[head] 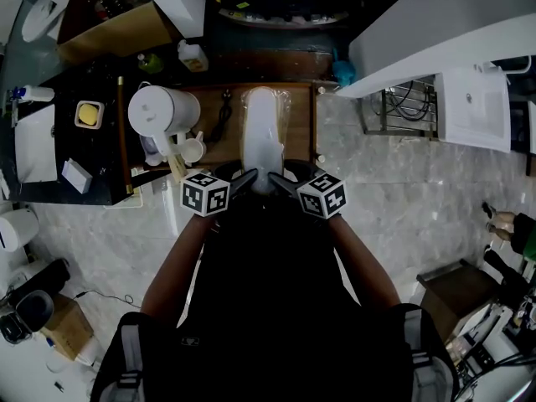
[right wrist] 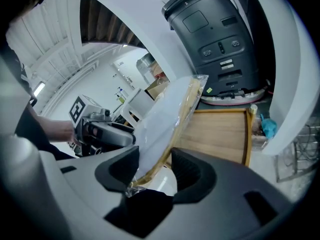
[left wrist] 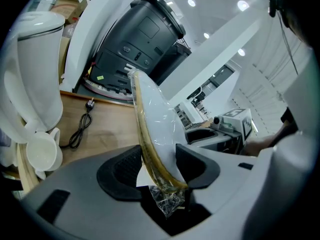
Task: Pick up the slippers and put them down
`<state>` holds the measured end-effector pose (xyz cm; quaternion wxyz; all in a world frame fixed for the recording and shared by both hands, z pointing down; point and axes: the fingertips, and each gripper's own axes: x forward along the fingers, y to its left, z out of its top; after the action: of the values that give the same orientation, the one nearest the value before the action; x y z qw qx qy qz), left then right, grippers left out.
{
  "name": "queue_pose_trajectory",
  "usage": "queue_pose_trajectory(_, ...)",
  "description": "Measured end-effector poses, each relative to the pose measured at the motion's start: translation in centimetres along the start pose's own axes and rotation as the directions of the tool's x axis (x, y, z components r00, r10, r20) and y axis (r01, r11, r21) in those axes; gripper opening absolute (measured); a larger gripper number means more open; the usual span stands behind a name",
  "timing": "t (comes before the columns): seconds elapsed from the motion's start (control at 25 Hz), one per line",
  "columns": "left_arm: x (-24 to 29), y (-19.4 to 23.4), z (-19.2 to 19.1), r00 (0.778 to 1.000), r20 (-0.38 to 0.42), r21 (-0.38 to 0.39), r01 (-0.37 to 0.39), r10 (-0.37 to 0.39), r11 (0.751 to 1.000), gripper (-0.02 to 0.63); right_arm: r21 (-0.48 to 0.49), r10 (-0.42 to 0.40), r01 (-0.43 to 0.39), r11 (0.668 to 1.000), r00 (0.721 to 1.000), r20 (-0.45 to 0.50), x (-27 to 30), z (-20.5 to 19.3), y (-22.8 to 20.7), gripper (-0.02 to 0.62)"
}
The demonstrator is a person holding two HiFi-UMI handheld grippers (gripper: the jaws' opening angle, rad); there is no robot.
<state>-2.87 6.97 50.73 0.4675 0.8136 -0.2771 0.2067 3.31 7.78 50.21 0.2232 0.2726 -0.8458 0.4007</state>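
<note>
A pair of white slippers in clear plastic wrap stretches away from me over a wooden tray. Both grippers meet at its near end. My left gripper is shut on the pack's near left side. In the left gripper view the pack's tan edge runs slantwise between the dark pads, and the left gripper pinches crumpled wrap. My right gripper is shut on the near right side. In the right gripper view the slippers rise from between the jaws of the right gripper.
A white kettle and a white cup stand left of the tray, with a black cable lying on the wood. A dark machine stands behind the tray, and white curved panels rise at the right.
</note>
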Motion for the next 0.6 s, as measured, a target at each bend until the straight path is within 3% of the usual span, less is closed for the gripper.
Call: queue_pose_trajectory(0.6, 0.7, 1.6, -1.3, 1.0, -0.02, -0.038, 0.005, -0.006, 0.999, 0.218, 0.025, 0.008, -0.007, 1.0, 0.999, -0.035, 1.5, -1.2, -0.5, 0.209)
